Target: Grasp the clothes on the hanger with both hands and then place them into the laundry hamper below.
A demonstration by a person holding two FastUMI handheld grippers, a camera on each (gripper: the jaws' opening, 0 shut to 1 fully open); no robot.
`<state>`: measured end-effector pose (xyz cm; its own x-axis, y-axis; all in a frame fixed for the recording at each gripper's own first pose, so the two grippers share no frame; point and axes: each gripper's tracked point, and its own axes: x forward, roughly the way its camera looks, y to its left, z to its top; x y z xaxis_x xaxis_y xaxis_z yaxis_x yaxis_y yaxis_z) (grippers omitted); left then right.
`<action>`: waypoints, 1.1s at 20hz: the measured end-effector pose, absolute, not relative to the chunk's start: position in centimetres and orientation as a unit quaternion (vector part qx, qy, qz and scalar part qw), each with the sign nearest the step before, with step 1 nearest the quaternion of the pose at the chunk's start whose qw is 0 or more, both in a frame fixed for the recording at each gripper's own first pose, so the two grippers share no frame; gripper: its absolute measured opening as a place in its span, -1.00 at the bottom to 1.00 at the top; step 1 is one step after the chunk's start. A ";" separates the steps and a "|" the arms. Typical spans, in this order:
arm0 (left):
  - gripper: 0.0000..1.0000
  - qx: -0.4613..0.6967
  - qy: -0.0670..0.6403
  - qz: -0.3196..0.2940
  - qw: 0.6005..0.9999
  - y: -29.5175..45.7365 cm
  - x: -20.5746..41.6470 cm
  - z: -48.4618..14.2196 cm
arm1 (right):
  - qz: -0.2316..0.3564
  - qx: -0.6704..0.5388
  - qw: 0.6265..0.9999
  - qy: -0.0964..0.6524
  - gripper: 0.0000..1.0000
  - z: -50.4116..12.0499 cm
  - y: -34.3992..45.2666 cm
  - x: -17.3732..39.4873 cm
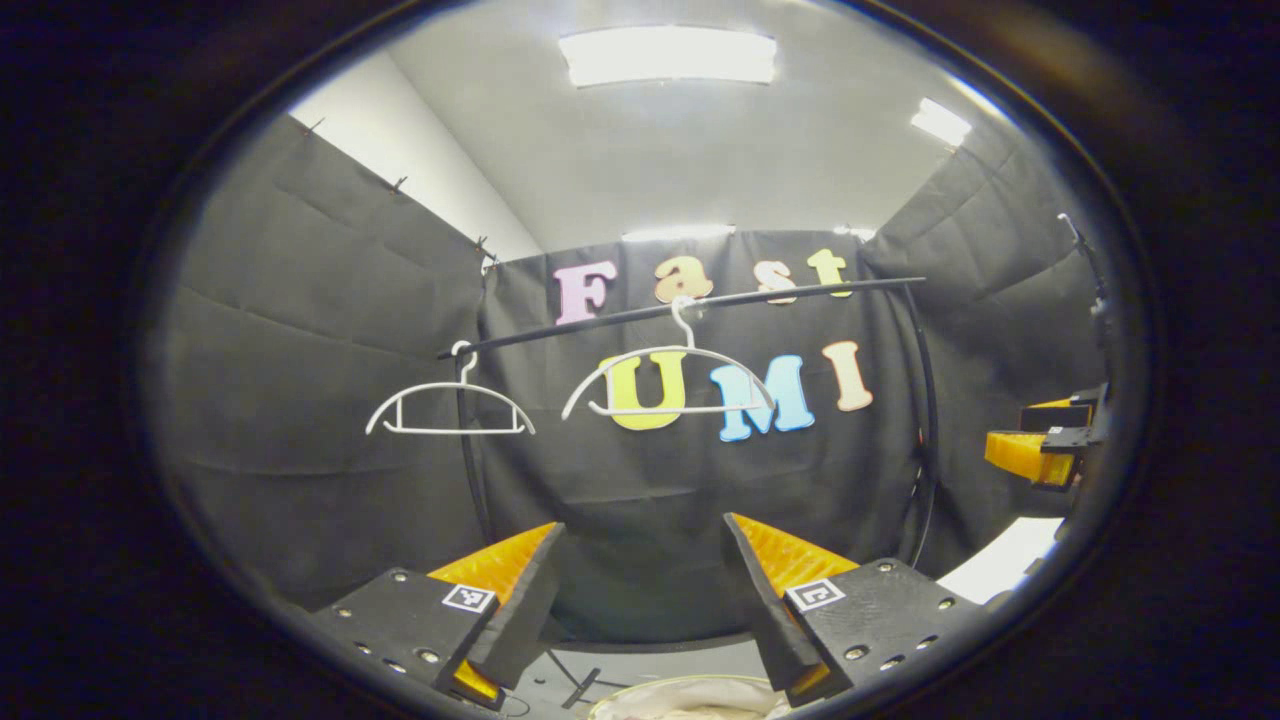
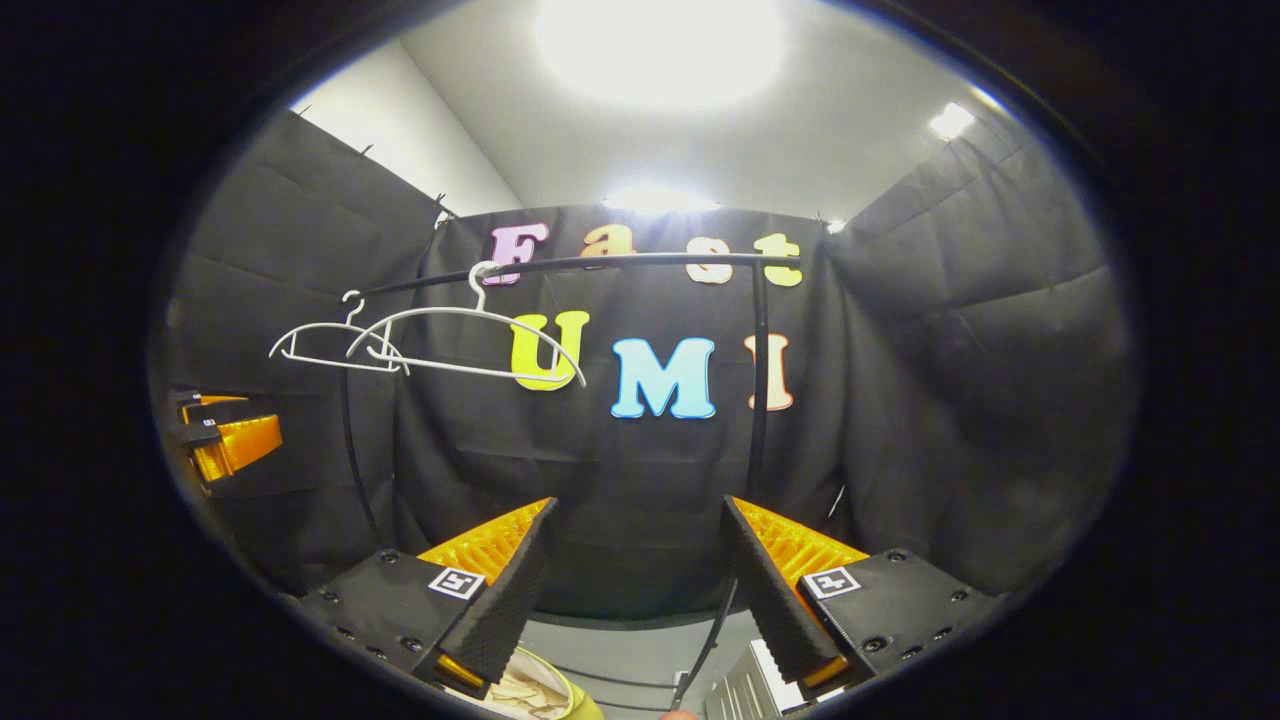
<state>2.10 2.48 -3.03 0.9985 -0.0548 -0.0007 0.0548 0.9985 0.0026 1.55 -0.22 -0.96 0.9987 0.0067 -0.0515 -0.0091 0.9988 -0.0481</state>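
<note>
Two white hangers hang bare on the black rail [image 1: 700,303]: one at the left [image 1: 450,405], one nearer the middle [image 1: 668,385]. In the right gripper view the same hangers [image 2: 470,340] sit at the upper left. My left gripper [image 1: 643,525] is open, with nothing between its fingers. Below it lies pale cloth [image 1: 690,705] in the hamper. My right gripper [image 2: 638,505] is open too and holds nothing. The hamper's yellow-green rim [image 2: 585,705] and crumpled beige cloth [image 2: 520,690] show under its left finger. Each gripper appears at the far edge of the other's view, the right one [image 1: 1040,440] and the left one [image 2: 225,440].
The rail's black uprights [image 2: 758,400] stand in front of the black cloth wall. A white ribbed object [image 2: 750,685] lies low beside the right finger. A white surface [image 1: 1010,560] shows at the lower right of the left gripper view.
</note>
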 end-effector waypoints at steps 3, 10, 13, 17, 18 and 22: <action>0.80 -0.007 -0.008 -0.016 1.000 2.6 0.9 -2.2 | 0.004 -0.024 0.999 0.021 0.94 -0.4 -0.3 1.1; 0.80 -0.002 -0.008 -0.004 1.000 3.0 -0.5 -1.6 | 0.001 -0.009 1.000 0.013 0.99 -0.2 -0.3 0.7; 0.80 -0.014 -0.010 -0.002 1.000 3.0 -0.8 -1.2 | -0.001 -0.010 1.000 0.006 0.94 0.4 -0.5 0.6; 0.80 -0.013 -0.012 0.000 1.000 3.1 -0.8 -1.0 | 0.004 -0.016 1.000 0.006 0.99 0.2 -0.2 0.6; 0.80 -0.014 -0.013 -0.002 1.000 2.8 -0.9 -1.0 | 0.006 -0.017 1.000 0.010 0.99 0.0 -0.1 0.6; 0.80 -0.011 -0.015 -0.008 1.000 2.1 -1.0 -0.8 | 0.005 -0.013 1.000 0.006 0.94 0.5 -0.3 0.4</action>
<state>-1.01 2.09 -0.76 0.9994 -0.0162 0.0292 0.0168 0.9996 -0.0210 0.42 -0.33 0.49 0.9999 0.0098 -0.0114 -0.0100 0.9996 -0.0251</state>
